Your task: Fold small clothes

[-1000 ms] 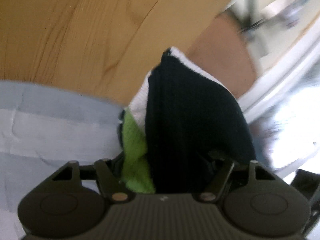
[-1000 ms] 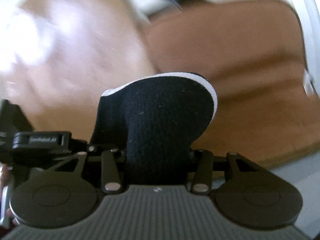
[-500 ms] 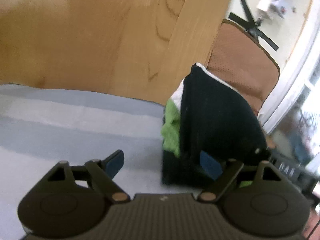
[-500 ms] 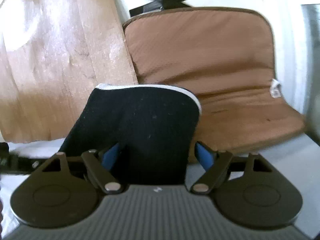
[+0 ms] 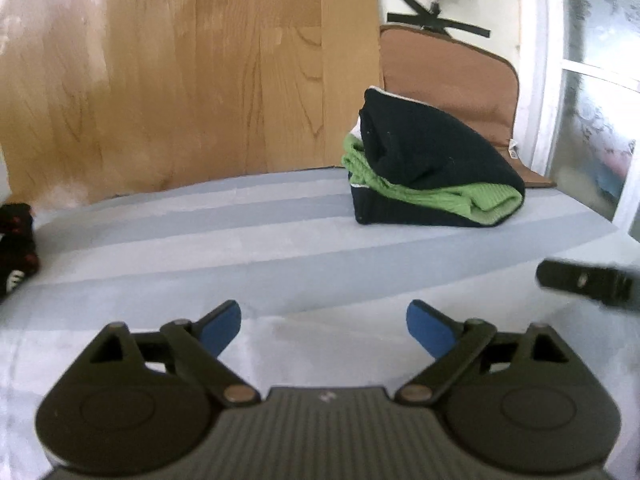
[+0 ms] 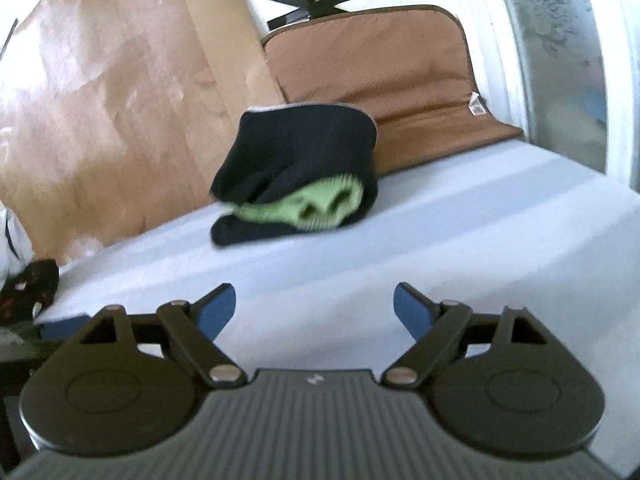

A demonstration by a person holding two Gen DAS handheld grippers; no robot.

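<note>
A pile of folded clothes lies at the far side of the pale striped sheet (image 5: 280, 264). On top is a black garment (image 5: 432, 148) with a white edge, a green knit (image 5: 448, 198) lies under it, and a dark piece is at the bottom. From the right wrist the same pile (image 6: 296, 176) shows the green knit (image 6: 316, 206) poking out in front. My left gripper (image 5: 325, 328) hangs well back from the pile, its jaws opening with nothing between them. My right gripper (image 6: 314, 308) is also back from the pile, jaws opening and empty. Part of the right gripper (image 5: 584, 282) shows at the left view's right edge.
A brown cushion (image 6: 372, 68) leans behind the pile, beside a wooden panel (image 5: 200, 72). A window (image 5: 600, 80) stands at the right. A dark cloth with red marks (image 6: 30, 288) lies at the sheet's left edge, also seen as dark cloth (image 5: 16, 248).
Both grippers let go of the black garment, opened wide and drew back from the pile. The garment now rests on top of the green knit.
</note>
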